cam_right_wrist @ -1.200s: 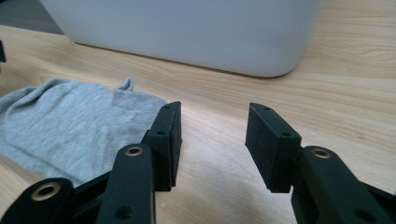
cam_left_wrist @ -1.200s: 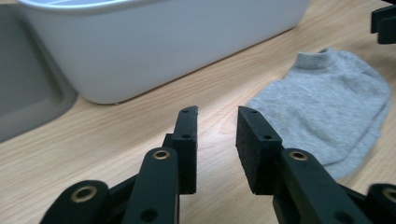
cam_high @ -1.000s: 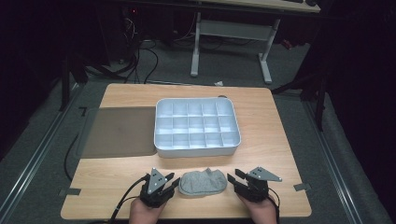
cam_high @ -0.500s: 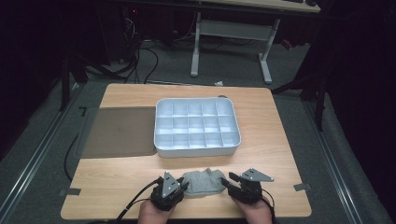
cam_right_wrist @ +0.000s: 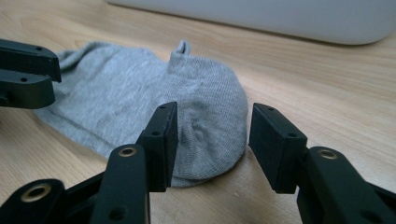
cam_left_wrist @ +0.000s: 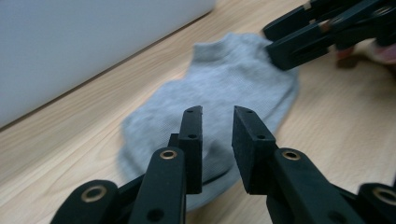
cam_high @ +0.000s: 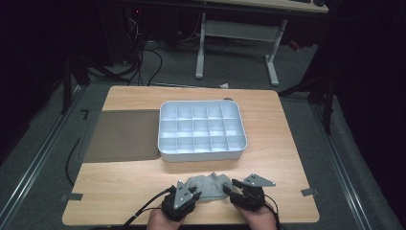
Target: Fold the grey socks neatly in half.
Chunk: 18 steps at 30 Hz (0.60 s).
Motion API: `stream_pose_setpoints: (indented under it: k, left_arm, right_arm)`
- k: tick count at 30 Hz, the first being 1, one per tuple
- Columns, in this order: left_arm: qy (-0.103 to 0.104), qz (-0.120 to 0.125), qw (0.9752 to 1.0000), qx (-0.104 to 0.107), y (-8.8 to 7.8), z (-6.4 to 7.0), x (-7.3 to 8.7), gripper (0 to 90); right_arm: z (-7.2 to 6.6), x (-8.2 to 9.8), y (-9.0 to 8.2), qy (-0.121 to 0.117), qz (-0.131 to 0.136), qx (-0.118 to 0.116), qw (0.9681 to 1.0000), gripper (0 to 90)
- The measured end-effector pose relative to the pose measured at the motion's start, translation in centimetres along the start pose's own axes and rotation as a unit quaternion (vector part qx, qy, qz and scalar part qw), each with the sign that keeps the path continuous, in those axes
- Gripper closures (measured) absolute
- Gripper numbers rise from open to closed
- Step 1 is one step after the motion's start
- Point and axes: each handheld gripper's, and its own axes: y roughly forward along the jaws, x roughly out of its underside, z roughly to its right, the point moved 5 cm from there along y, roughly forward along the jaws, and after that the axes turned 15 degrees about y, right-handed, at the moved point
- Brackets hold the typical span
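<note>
On the desk (cam_high: 282, 124), the sock (cam_high: 209, 187) lies before the compartment tray (cam_high: 201, 130); a mat (cam_high: 123, 135) sits left of the tray

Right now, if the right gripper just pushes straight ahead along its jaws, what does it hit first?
Most likely the grey sock. In the right gripper view, the right gripper has its jaws open around the sock's near end, not pressing it. Beyond lies the left gripper; depth there is unclear.
</note>
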Motion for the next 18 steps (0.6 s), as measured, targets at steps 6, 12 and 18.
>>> stream_pose_setpoints:
  k: [6,12,18]
  left_arm:
    - [0.024,-0.022,0.9994,0.013,1.4,1.2,-0.3,73.7]
    - [0.022,-0.035,0.9990,0.016,1.6,1.2,-0.1,74.2]
    - [0.018,-0.048,0.9986,0.012,1.8,1.2,0.0,78.6]
  right_arm:
    - [-0.2,0.1,0.4,-0.006,-0.016,0.007,0.9998,49.7]
    - [-0.3,0.2,0.4,-0.011,-0.020,0.014,0.9997,49.3]
    - [-0.8,0.5,0.4,-0.019,-0.021,0.019,0.9994,62.8]
